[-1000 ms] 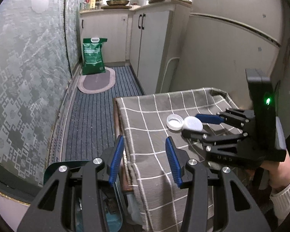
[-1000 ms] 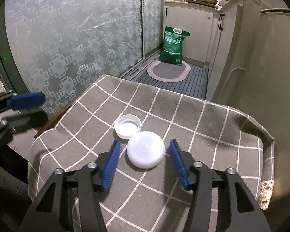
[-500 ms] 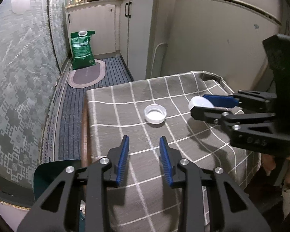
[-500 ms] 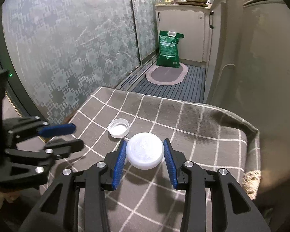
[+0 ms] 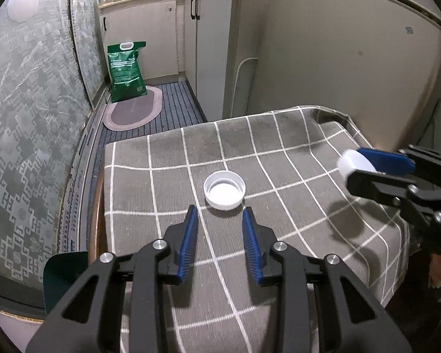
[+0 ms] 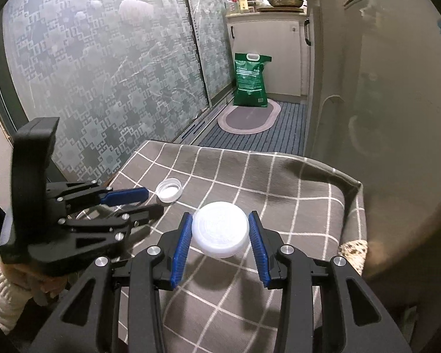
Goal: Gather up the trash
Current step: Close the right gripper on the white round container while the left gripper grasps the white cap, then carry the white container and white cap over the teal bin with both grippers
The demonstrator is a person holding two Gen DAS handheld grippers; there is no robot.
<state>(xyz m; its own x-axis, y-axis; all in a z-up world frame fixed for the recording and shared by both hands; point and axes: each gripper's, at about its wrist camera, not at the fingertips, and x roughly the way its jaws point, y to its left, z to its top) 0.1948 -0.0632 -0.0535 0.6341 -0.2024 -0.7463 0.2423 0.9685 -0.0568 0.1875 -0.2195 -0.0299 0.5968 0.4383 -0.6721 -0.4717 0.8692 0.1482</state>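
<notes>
Two white lids in play. My right gripper [image 6: 219, 236] clamps the big round lid [image 6: 219, 233], lifted off the checked worktop [image 5: 279, 153]. My left gripper [image 5: 220, 236], jaws just narrowed, empty and apart, sits just near of the small cap [image 5: 224, 189] lying open-side up mid-worktop.

An upturned white cap [image 5: 224, 189] lies on the checked tabletop [image 5: 294, 147], just beyond the left tongs [image 5: 220, 220], whose blue pads [image 5: 188, 244] stand apart, nothing between.

Left gripper [image 5: 220, 220] tilted downward, jaws apart and empty; right gripper [image 6: 220, 229] clamped on a white lid [image 6: 220, 232].
</notes>
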